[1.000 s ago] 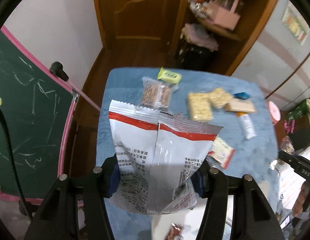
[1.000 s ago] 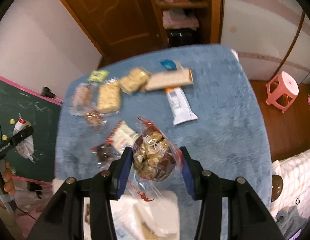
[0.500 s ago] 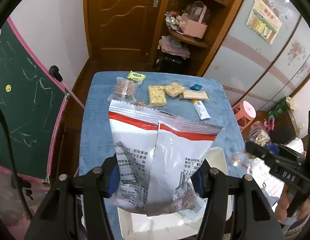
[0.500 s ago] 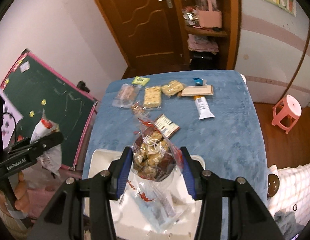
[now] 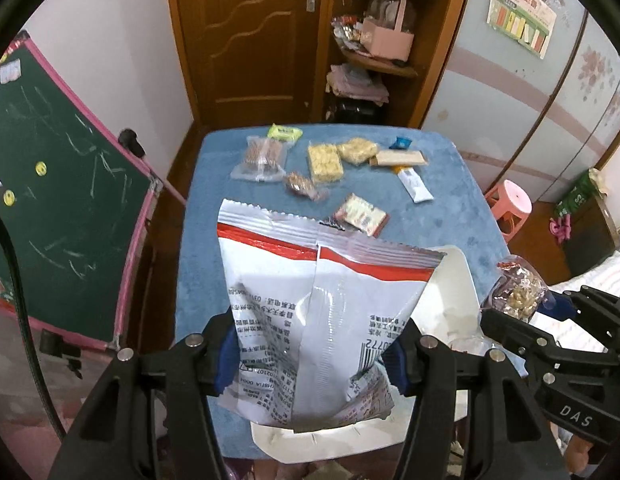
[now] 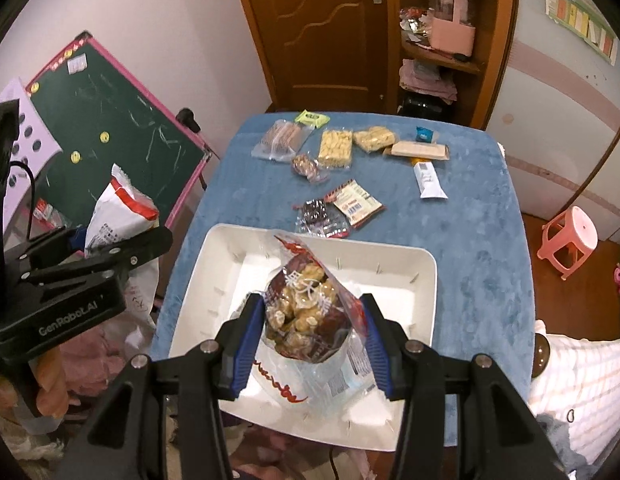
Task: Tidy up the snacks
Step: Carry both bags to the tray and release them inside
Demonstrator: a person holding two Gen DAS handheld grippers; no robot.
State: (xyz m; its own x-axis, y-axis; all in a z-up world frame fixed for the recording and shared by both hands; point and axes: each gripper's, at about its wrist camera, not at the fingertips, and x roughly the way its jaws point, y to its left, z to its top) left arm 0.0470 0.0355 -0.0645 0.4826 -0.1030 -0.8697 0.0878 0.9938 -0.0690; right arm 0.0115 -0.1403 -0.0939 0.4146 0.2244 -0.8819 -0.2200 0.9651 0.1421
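From the left wrist camera, the left gripper (image 5: 311, 354) pinches a white foil snack bag with a red stripe (image 5: 310, 304) above the blue-clothed table (image 5: 449, 200). From the right wrist camera, the right gripper (image 6: 311, 344) clamps a clear packet of nut clusters (image 6: 306, 312) over the white rectangular tray (image 6: 214, 264).

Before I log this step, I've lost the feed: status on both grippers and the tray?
Left gripper shut on white-and-red bag. Right gripper shut on clear nut-snack bag, above white tray. Tray looks bare; nothing in the way.
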